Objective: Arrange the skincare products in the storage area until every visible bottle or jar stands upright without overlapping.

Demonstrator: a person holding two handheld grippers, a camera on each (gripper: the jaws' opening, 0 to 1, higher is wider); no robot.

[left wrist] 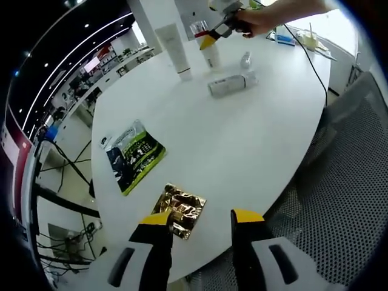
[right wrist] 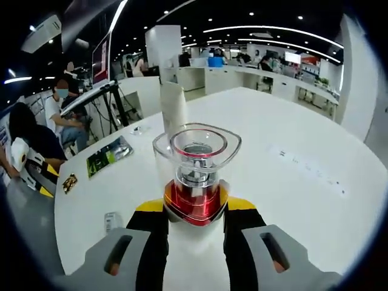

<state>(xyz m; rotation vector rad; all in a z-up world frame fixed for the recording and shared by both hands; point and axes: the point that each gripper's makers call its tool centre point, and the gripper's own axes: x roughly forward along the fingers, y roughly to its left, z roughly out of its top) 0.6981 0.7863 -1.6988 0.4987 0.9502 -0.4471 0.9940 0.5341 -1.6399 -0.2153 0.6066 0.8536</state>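
My right gripper (right wrist: 194,209) is shut on a white bottle (right wrist: 195,200) with a red metallic collar and a clear cap, held upright just above the white table (right wrist: 291,182). In the left gripper view this bottle (left wrist: 210,56) is at the table's far side, with the right gripper (left wrist: 209,41) and a hand on it. A tall white tube (left wrist: 174,48) stands close beside it, also seen as the tube (right wrist: 173,106) behind the cap. A small bottle (left wrist: 245,59) stands upright, and a grey-white bottle (left wrist: 232,83) lies on its side. My left gripper (left wrist: 203,221) is open near the table's near edge.
A green-and-black sachet (left wrist: 134,154) and a gold foil packet (left wrist: 179,209) lie flat near the left gripper. A mesh chair (left wrist: 345,182) stands off the table's right edge. A black cable (left wrist: 306,51) and small items (left wrist: 309,41) are at the far end. People sit beyond the table (right wrist: 60,115).
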